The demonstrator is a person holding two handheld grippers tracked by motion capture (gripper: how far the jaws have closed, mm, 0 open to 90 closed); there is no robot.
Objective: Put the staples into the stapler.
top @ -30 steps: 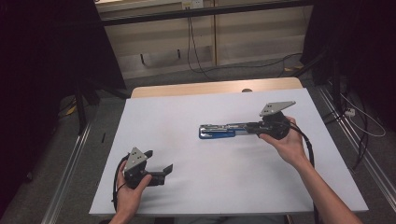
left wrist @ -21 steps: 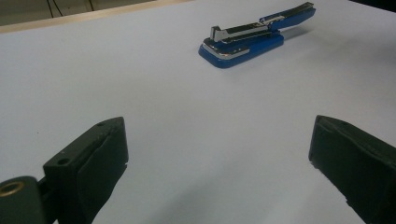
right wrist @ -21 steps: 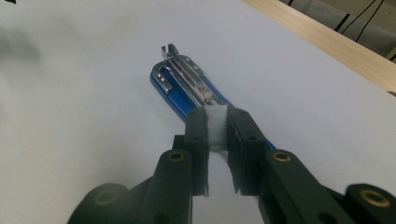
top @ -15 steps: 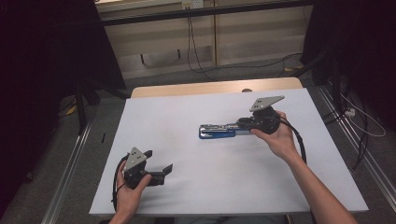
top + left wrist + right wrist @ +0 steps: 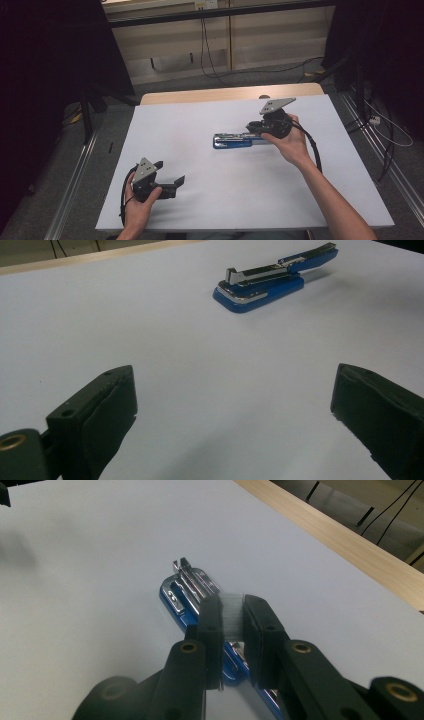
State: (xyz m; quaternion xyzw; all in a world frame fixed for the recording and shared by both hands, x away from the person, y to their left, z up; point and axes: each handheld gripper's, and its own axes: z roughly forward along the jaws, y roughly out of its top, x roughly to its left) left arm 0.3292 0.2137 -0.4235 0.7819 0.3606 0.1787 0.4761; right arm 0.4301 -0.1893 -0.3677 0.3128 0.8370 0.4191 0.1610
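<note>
Both forearms bare, no sleeves. Left gripper (image 5: pixel 167 181): black body, grey three-cornered plate with small holes at its 12 o'clock, black cable looping at 9. Right gripper (image 5: pixel 257 128): same plate, cable trailing toward 4. Fingers (image 5: pixel 210 625) matt black, brass-coloured pivot pins

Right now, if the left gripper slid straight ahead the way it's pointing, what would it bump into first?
Probably the blue and silver metal stapler. The left gripper has its jaws wide open over bare white table, and the stapler lies ahead, slightly off-centre, so it might just miss.
</note>
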